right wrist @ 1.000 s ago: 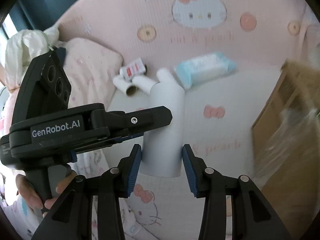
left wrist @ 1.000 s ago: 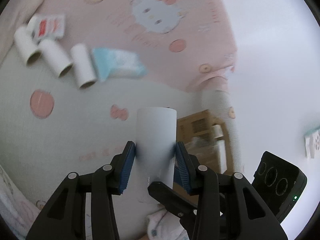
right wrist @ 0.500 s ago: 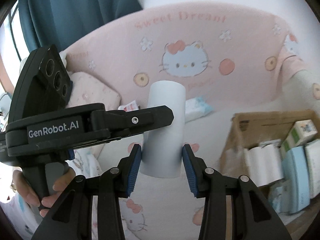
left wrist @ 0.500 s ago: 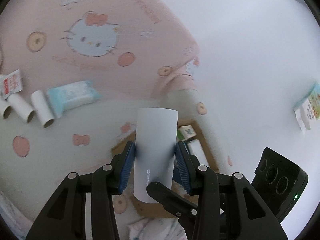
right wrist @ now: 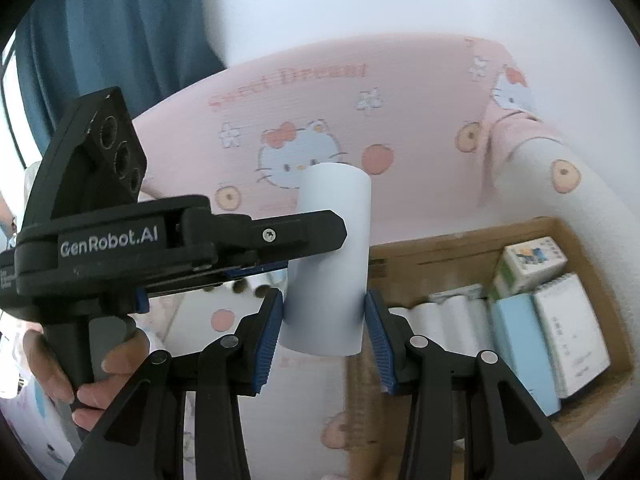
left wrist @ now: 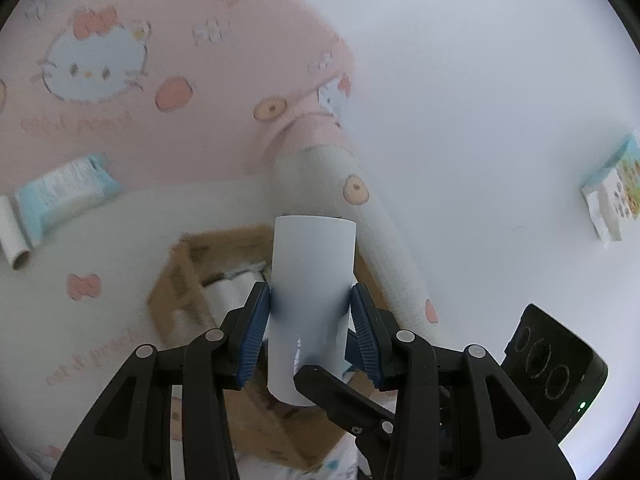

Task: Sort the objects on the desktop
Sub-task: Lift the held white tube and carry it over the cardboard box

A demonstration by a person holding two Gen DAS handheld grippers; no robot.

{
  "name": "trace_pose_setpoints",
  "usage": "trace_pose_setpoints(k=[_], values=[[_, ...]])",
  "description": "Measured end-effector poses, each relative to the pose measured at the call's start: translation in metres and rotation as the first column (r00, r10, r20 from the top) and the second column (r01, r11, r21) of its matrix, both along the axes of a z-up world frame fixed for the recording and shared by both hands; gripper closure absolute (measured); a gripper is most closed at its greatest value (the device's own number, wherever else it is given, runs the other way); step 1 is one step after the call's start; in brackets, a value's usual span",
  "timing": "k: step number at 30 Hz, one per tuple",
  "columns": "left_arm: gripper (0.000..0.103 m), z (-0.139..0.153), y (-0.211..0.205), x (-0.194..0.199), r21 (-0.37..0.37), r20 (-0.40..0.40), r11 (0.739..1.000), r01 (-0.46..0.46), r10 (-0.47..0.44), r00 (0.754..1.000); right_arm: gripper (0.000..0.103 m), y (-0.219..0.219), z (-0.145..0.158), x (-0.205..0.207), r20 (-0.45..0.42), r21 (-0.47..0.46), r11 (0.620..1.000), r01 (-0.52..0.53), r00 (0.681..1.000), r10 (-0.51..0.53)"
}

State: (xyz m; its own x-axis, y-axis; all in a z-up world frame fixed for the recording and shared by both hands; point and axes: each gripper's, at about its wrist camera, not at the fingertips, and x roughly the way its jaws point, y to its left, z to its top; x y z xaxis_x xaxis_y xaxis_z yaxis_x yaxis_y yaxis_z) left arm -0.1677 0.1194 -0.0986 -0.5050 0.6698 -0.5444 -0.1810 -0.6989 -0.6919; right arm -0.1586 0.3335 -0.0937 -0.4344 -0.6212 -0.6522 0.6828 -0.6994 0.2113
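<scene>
Now both tongs grip the same white paper roll point(left wrist: 312, 280). The left tongs point(left wrist: 310, 332) pinch its lower half, blue pads pressed on either side. The right tongs point(right wrist: 324, 320) stand against the same roll point(right wrist: 330, 256); its pads sit at the roll's flanks, though whether they truly squeeze it I cannot tell for certain. In the right view the left tool crosses in from the left, its finger lying over the roll.

The roll's long axis runs straight ahead along the fingers of both tongs. The cardboard box point(right wrist: 460, 240) lies ahead and to the right of the right tongs, already holding white rolls point(right wrist: 448, 320) and tissue packs point(right wrist: 568, 332). From the left tongs the box point(left wrist: 188, 280) sits just beyond and beneath the roll. Judging by that, the right tongs are better placed to carry the roll into the box. Further off, left of the left tongs, a blue wipes pack point(left wrist: 64, 196) waits on the bed.
</scene>
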Motion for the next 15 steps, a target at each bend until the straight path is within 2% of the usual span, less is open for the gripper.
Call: trace_pose_setpoints(k=[10,15], values=[[0.058,-0.028,0.071,-0.033,-0.004,0.104,0.998,0.07,-0.069,0.992,0.063,0.055,-0.016,-0.052,0.091,0.011,0.998,0.056,0.994,-0.057],[0.058,-0.043,0.095,-0.053,-0.038,0.15,0.994,0.101,-0.094,0.984,0.063,0.072,-0.027,-0.078,0.157,0.023,0.998,0.065,0.985,-0.068]])
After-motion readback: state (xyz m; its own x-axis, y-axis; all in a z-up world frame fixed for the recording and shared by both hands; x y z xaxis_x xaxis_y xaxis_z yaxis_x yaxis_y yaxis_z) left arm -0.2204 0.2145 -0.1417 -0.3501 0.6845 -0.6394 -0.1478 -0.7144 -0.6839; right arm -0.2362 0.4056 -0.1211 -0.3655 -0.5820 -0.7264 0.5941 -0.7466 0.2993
